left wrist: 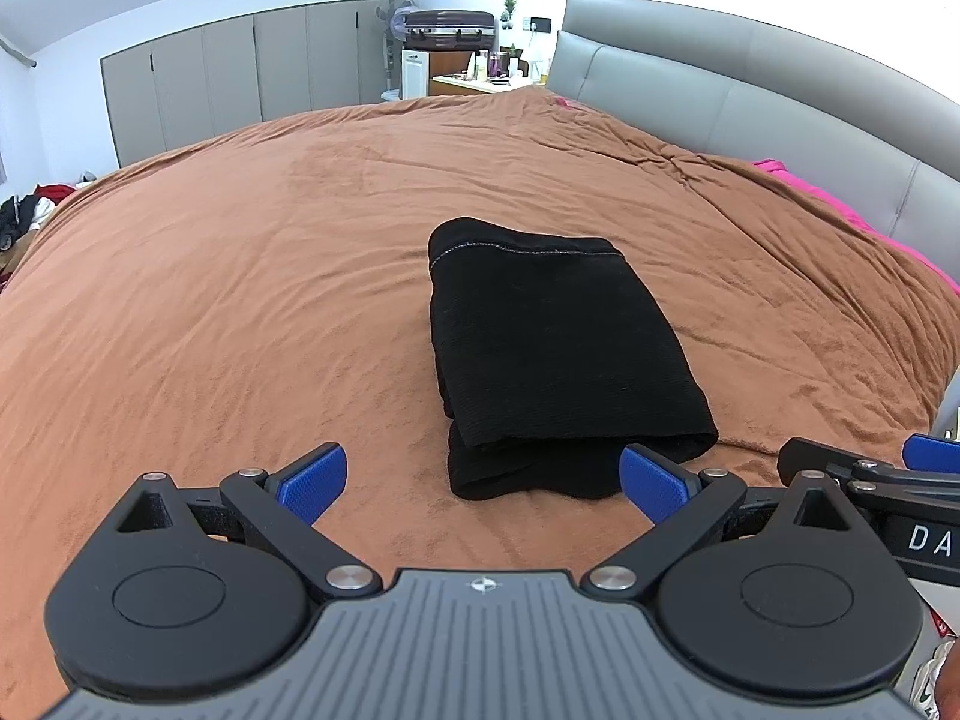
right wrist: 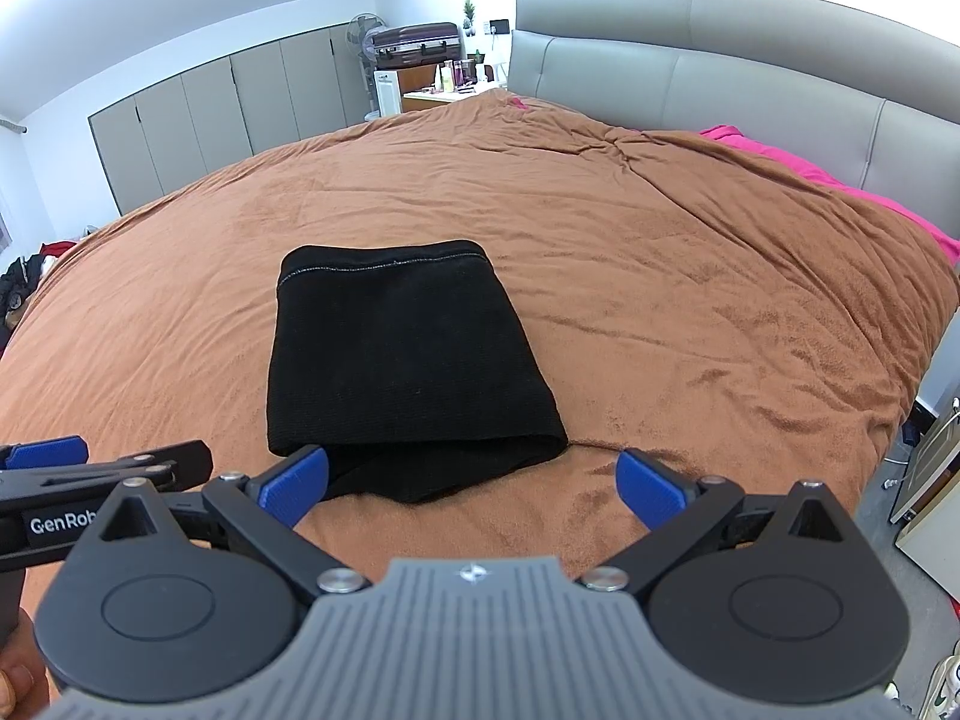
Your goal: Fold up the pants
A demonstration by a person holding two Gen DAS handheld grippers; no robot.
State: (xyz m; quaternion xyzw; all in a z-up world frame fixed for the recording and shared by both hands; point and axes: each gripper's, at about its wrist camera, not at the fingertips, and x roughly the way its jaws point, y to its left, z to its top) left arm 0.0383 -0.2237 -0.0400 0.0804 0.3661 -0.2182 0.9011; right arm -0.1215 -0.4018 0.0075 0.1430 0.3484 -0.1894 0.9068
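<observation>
Pants: black — folded, laid flat on bed.
Left claw: spread wide, nothing held.
Right claw: spread wide — nothing held.

A: What does the left gripper look like?
B: Black linkage arms, silver screws, blue ribbed pads, and a grey ridged body at the frame's bottom.
A: And the right gripper?
B: Identical. At each frame's edge the neighbouring tool shows white lettering, "GenRob" and "DA".
</observation>
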